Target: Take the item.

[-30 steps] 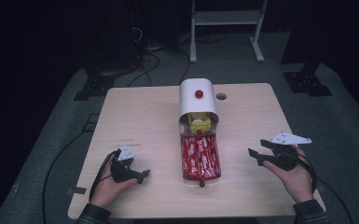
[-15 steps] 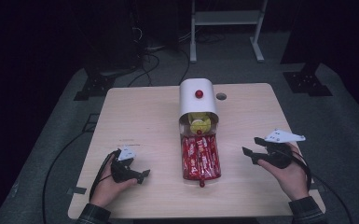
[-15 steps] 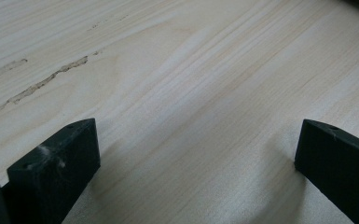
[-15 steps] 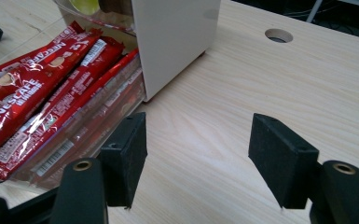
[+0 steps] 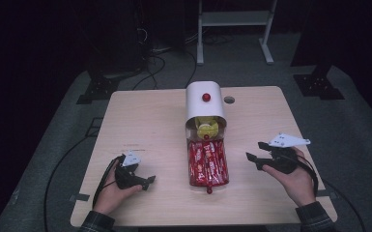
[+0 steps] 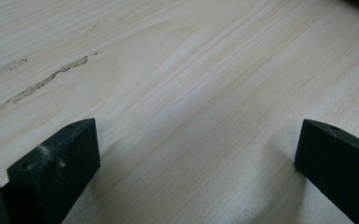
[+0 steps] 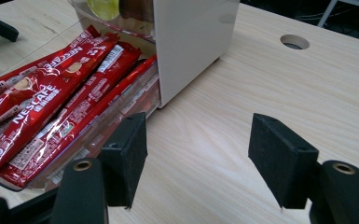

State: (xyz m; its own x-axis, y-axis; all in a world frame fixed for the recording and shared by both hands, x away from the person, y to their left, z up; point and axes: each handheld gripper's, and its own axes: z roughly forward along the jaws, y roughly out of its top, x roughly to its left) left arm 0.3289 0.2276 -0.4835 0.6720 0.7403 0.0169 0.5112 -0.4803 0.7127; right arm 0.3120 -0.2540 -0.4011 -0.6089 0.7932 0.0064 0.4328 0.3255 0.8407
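**Jaws apart on both sides of the drawer**

Both sets of jaws stand apart, nothing between them. I see my right gripper [image 5: 257, 153] near the table's [image 5: 150, 121] right edge, aimed at the clear drawer [image 7: 81, 149] of red sachets [image 5: 207, 163], which sits pulled out toward the near edge from the white box [image 5: 204, 108] at mid-table. My left gripper [image 5: 145, 181] rests by the near-left corner over bare wood.

You've got a light wood table [image 5: 145, 121] w/ a round cable hole [image 5: 229, 100] near its far edge, right of centre. Pale scuff marks [image 6: 37, 86] streak the top by the near-left. Behind it: grey carpet [image 5: 352, 125], black cables [image 5: 154, 58], a white metal stand [image 5: 234, 19].
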